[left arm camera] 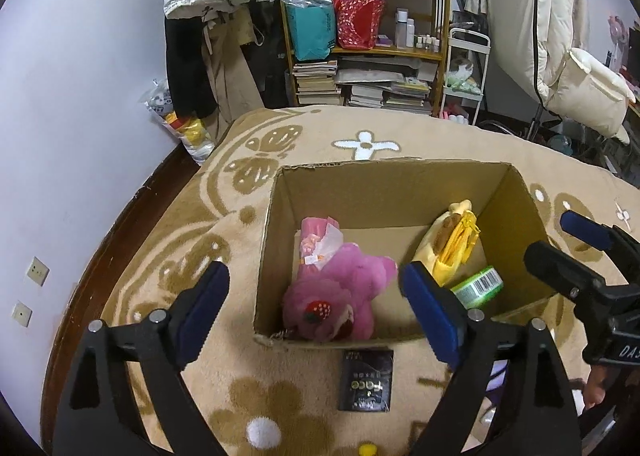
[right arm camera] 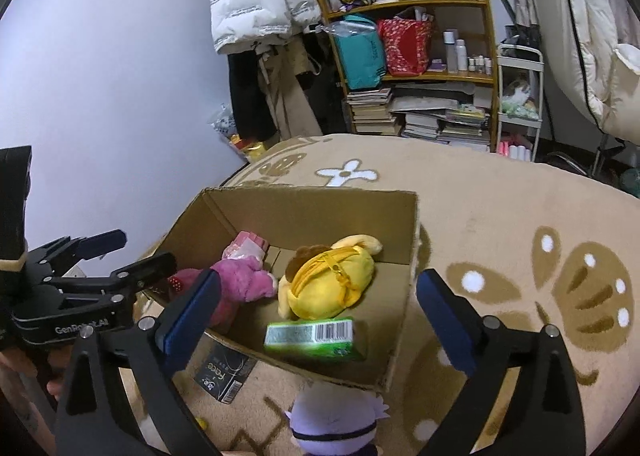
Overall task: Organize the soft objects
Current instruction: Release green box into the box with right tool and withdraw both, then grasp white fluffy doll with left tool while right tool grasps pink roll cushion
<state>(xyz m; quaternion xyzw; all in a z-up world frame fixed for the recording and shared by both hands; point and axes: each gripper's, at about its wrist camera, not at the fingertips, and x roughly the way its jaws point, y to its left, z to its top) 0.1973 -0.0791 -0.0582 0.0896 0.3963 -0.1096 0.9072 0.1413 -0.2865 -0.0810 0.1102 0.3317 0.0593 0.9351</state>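
Purple plush [right arm camera: 334, 422] lay nearest, just outside the near wall of the cardboard box [right arm camera: 396, 340], on the blanket [right arm camera: 520, 224]; what looked like its head alone showed, low in the right wrist view. Picking it up well would mean dropping the right gripper [right arm camera: 318, 310] straight down over its bulk and pinching deep, not at the fuzz. Both grippers hung with jaws spread wide, holding nothing; the left gripper [left arm camera: 314, 306] hovered above the pink plush [left arm camera: 340, 292]. Beside it in the box lay the yellow plush [right arm camera: 332, 284] and a green packet [right arm camera: 310, 336].
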